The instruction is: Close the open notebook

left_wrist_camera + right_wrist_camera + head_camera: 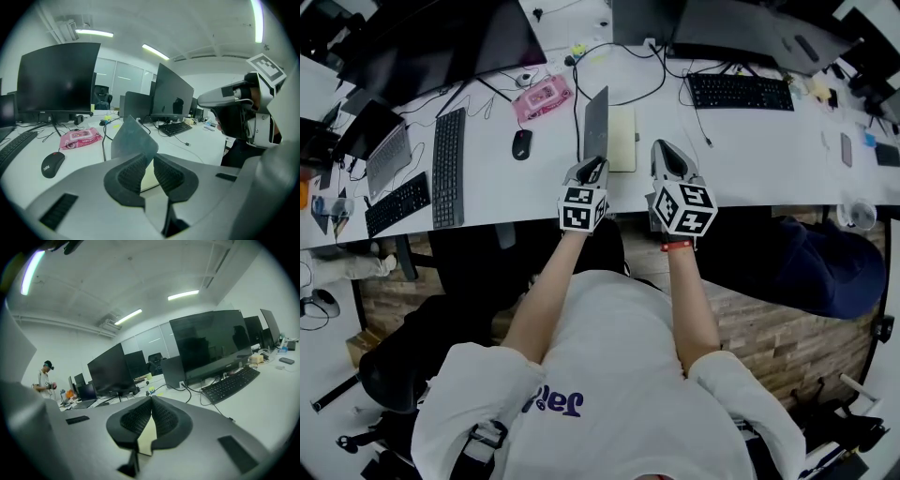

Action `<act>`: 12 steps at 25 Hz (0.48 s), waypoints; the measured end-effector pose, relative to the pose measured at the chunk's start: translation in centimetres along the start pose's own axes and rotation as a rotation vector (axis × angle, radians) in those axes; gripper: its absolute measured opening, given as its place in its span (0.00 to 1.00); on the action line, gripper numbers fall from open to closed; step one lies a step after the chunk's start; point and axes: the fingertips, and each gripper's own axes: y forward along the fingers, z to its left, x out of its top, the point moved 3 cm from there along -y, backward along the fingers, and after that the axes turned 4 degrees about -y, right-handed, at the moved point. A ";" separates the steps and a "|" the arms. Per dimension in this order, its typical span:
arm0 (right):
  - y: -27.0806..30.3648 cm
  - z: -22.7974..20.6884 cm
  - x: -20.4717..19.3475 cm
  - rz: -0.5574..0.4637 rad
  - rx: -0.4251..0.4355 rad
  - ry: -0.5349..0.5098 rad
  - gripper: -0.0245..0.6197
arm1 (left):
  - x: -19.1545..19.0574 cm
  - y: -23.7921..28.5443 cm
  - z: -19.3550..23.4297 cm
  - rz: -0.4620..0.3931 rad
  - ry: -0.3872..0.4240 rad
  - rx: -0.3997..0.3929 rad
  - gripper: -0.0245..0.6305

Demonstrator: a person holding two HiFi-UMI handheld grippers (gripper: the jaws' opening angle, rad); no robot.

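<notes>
The notebook (622,139) lies on the white desk (769,150) just beyond my two grippers. Its grey cover (596,122) stands nearly upright on the left, and the cream page lies flat to the right of it. My left gripper (592,166) is at the near edge of the cover. In the left gripper view its jaws (151,157) stand a narrow gap apart with nothing between them, and the cover (133,139) rises just past the tips. My right gripper (666,148) is right of the page, and its tips meet (151,401) with nothing in them.
A black mouse (521,143) and a pink wipes pack (542,97) lie left of the notebook. There are keyboards at the left (448,167) and the far right (739,92). Monitors and cables line the back. A person (46,378) stands far off.
</notes>
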 end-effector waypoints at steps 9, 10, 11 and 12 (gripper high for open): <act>-0.8 -1.6 -0.5 0.013 -0.031 0.009 0.06 | -0.9 1.4 -1.4 0.024 0.049 0.002 0.15; -0.8 -1.8 -0.6 0.015 -0.034 0.011 0.06 | -1.1 1.6 -1.6 0.028 0.055 0.002 0.15; -0.9 -1.9 -0.7 0.017 -0.036 0.013 0.06 | -1.3 1.8 -1.7 0.033 0.063 0.001 0.15; -0.9 -2.1 -0.8 0.020 -0.038 0.014 0.06 | -1.5 2.1 -1.8 0.040 0.071 0.000 0.15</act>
